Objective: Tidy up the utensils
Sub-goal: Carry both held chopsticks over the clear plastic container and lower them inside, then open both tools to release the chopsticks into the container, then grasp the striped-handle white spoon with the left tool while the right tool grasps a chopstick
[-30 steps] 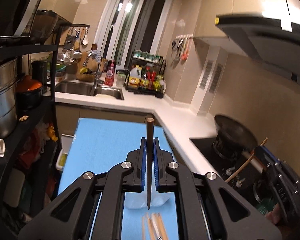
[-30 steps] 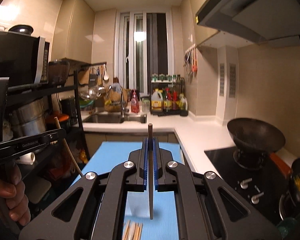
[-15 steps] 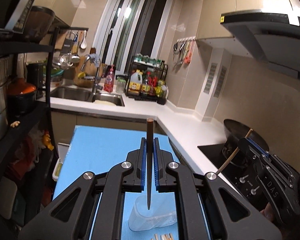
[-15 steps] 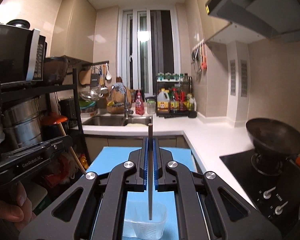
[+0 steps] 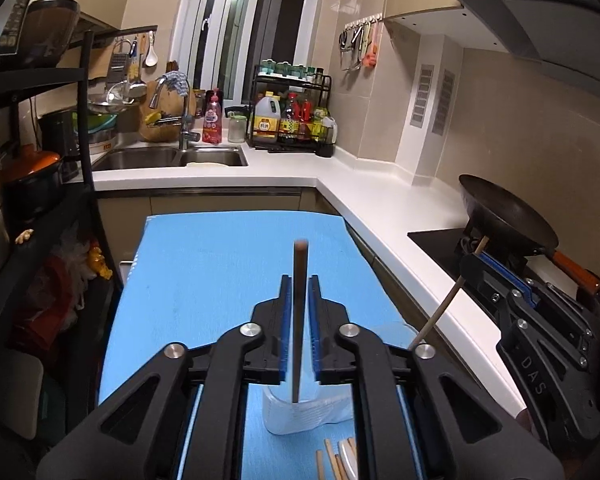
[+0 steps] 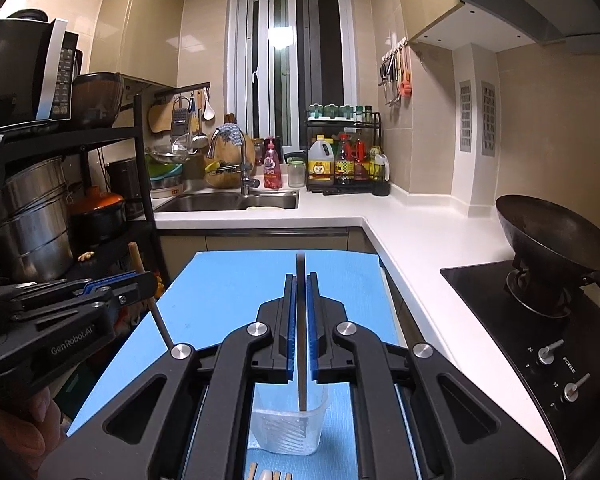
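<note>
- A dark chopstick (image 5: 299, 320) stands upright at frame centre between the left claw (image 5: 299, 320) pads, which have just parted slightly, a gap showing on each side.
- Its lower tip hangs over a clear plastic cup (image 5: 300, 416) on the blue surface (image 5: 220, 272).
- The right claw (image 6: 301, 320), also just parted, flanks a second chopstick (image 6: 301, 340) over that cup.
- More chopsticks (image 5: 332, 460) lie at the bottom edge.

left hand-held gripper (image 5: 299, 320): jaws just parted off chopstick (image 5: 299, 300) | right hand-held gripper (image 6: 301, 322): likewise | both lower over clear cup (image 6: 290, 420)

Beige-tiled kitchen (image 6: 540, 128), white countertop (image 6: 420, 232)
</note>
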